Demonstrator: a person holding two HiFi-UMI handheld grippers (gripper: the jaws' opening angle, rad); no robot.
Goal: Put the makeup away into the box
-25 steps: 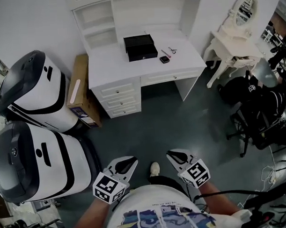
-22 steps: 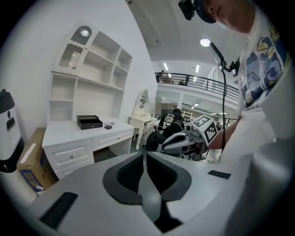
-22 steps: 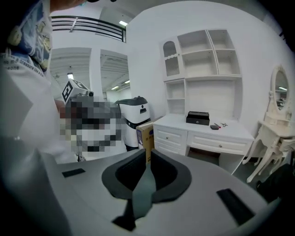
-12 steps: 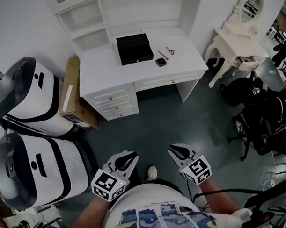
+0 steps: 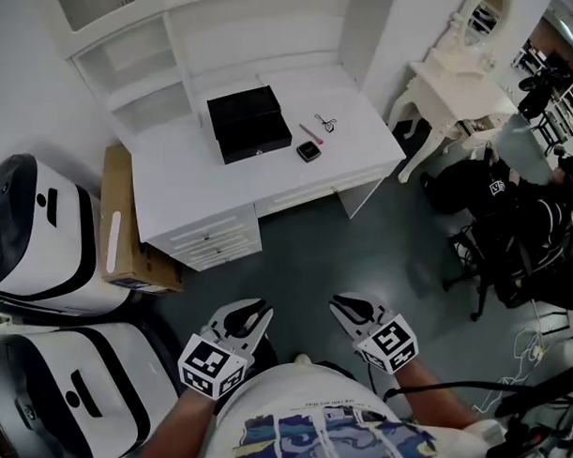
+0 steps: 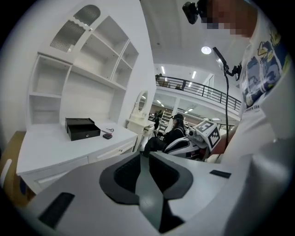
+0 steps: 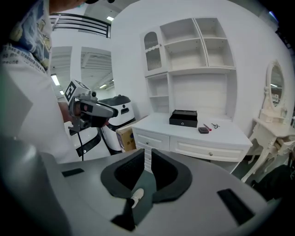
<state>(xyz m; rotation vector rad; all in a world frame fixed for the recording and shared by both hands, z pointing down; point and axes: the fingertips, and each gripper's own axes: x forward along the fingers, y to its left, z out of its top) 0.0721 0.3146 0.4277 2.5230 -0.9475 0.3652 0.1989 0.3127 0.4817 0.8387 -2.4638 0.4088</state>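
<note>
The black box (image 5: 248,123) stands with its lid open at the back of the white desk (image 5: 173,199). To its right lie a small dark compact (image 5: 308,151), a pink stick (image 5: 310,133) and an eyelash curler (image 5: 325,123). Both grippers hang over the floor, well short of the desk. My left gripper (image 5: 252,314) and right gripper (image 5: 346,308) each show a thin slit between the jaws, with nothing in it. The right jaws have just been opening a little. The right gripper view shows the box (image 7: 183,118) and compact (image 7: 203,130) ahead. The left gripper view has the box (image 6: 82,128) far left.
A cardboard carton (image 5: 122,224) leans by the desk's left side. Two large white-and-black machines (image 5: 38,237) (image 5: 76,390) stand at the left. To the right are a white vanity with a mirror (image 5: 459,76) and a dark chair with bags (image 5: 511,215). Shelves (image 5: 140,59) rise behind the desk.
The desk has come nearer and slid left in the head view, and the machines at the left have dropped lower. Both grippers have travelled forward together and keep their places in the picture.
</note>
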